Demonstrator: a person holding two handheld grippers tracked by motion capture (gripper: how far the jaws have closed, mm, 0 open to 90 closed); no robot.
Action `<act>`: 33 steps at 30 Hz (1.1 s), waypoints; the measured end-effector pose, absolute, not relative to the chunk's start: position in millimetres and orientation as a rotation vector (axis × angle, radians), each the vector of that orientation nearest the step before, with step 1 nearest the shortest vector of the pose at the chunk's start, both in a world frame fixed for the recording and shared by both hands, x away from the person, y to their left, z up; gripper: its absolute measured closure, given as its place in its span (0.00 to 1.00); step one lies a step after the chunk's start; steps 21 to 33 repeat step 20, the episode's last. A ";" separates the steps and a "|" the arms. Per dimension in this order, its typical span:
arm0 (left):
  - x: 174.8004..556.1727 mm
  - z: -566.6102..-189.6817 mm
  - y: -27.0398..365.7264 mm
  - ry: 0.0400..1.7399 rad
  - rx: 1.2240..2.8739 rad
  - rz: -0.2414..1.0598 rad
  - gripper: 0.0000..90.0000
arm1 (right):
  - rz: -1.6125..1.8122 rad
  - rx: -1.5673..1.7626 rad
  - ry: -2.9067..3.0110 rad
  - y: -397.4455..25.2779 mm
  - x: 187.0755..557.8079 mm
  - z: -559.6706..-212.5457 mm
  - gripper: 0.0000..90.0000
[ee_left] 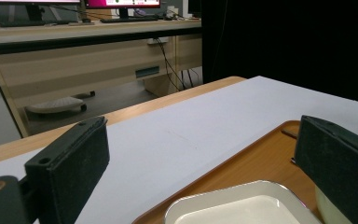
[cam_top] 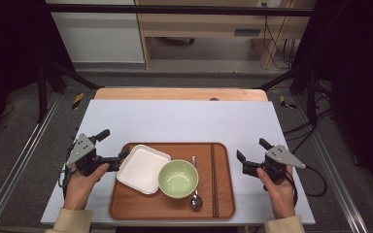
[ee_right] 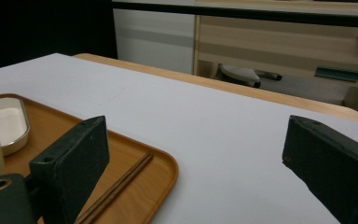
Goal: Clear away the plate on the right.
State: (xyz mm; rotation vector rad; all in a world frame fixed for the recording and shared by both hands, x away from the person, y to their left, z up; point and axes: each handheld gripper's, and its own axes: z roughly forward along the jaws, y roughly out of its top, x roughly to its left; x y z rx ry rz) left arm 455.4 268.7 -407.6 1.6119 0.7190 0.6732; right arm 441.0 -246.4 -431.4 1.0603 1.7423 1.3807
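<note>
A brown wooden tray lies at the table's near middle. On it are a white square plate, a green bowl, a metal spoon and dark chopsticks. My left gripper stands open at the tray's left edge, one jaw beside the plate's corner. In the left gripper view that gripper has the plate and tray between its jaws, touching neither. My right gripper is open just right of the tray. The right gripper view shows that gripper empty, with the chopsticks by its left jaw.
The white tabletop stretches bare behind the tray to a wooden back edge. Black frame rails flank the table on both sides. A desk and cables stand beyond on the floor.
</note>
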 end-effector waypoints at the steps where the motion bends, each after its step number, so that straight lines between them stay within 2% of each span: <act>1: 455.2 -407.7 269.0 0.715 1.613 0.671 0.03 | 1.384 1.057 1.747 -244.6 440.8 -431.4 0.09; 16: 453.2 -412.5 278.1 0.690 1.652 0.676 0.04 | 1.409 0.970 1.863 -219.5 439.3 -435.0 0.10; 33: 453.4 -412.9 279.5 0.683 1.657 0.680 0.04 | 1.410 0.958 1.877 -216.8 439.4 -436.0 0.10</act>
